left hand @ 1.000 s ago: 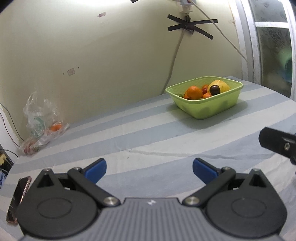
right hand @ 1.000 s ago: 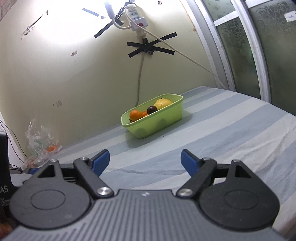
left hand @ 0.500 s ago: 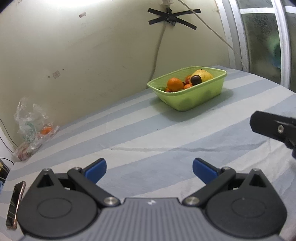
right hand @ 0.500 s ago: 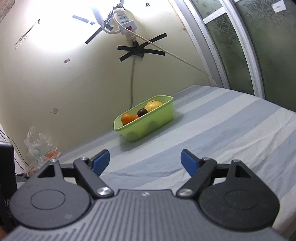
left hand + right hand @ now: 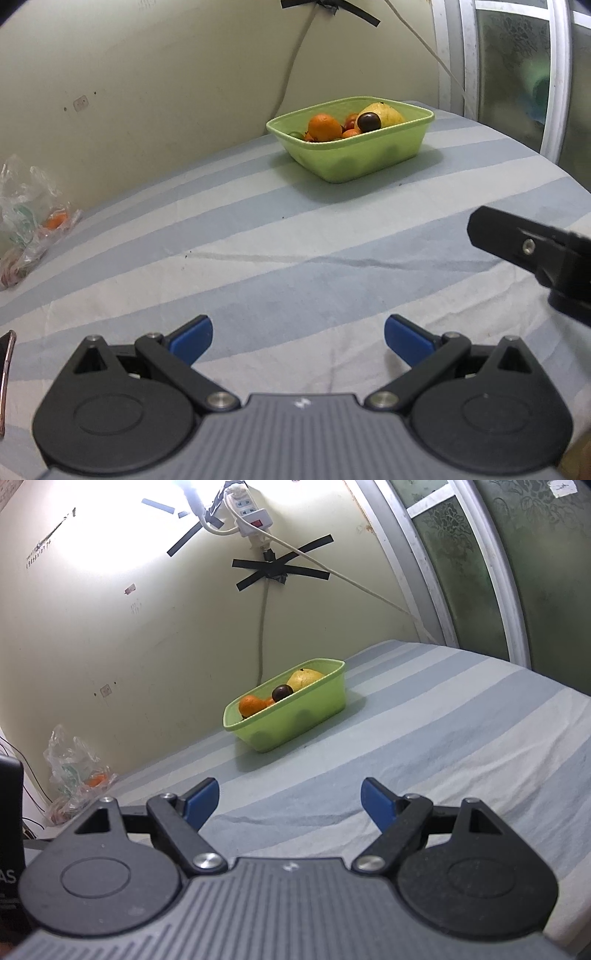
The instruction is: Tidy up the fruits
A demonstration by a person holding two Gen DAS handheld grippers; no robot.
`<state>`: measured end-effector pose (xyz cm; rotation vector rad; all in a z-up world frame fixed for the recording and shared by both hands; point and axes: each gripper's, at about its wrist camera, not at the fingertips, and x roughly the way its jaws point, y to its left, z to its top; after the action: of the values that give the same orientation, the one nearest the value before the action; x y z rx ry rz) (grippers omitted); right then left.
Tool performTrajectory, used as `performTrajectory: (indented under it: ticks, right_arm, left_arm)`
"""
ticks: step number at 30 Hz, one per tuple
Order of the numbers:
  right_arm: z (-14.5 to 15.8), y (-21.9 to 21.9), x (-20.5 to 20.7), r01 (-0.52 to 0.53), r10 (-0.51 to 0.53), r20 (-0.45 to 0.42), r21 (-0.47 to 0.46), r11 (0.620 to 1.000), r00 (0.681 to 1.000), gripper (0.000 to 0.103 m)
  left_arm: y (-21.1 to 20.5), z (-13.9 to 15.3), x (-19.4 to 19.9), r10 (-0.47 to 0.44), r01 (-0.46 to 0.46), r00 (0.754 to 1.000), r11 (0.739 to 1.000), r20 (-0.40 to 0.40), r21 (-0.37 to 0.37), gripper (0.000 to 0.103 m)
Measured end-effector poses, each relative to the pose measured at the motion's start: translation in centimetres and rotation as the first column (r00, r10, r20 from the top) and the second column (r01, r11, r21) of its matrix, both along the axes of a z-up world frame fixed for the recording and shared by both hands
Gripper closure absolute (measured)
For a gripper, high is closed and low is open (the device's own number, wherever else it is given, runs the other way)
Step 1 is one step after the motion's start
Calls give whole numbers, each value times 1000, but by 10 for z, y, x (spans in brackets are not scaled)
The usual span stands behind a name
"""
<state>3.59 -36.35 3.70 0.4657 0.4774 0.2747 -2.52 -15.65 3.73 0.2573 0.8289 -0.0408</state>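
A light green plastic tub [image 5: 369, 155] stands on the striped sheet near the far wall; it also shows in the right wrist view [image 5: 295, 720]. It holds an orange [image 5: 324, 126], a dark round fruit [image 5: 368, 121], a large yellow fruit [image 5: 386, 113] and small red-orange fruits. My left gripper [image 5: 297, 341] is open and empty, low over the sheet, well short of the tub. My right gripper [image 5: 290, 803] is open and empty too, and part of it shows at the right of the left wrist view [image 5: 532, 254].
A clear plastic bag [image 5: 33, 206] with an orange fruit inside lies at the far left by the wall, also visible in the right wrist view [image 5: 79, 775]. A phone edge [image 5: 7, 373] lies at the left. A window frame [image 5: 554, 74] bounds the right side.
Both views have tilted and shifted, so the tub sits more central in the left wrist view and nearer in both. The right gripper's body shows further into the left view. Both grippers stay open.
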Motion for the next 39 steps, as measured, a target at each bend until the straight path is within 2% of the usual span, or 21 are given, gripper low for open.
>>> performTrajectory:
  ticks: [11,39]
  right_arm:
    - [-3,8,4,-15,15,-13,-26,1000,1000,17]
    - [-4,19,8,-33,32,-21,-56,998,999,17]
  left_arm:
    - [11,-5,0,11,-11,999,1000,-36,-10,0]
    - [18,-8,2,20,-21,999,999,-35,-33,0]
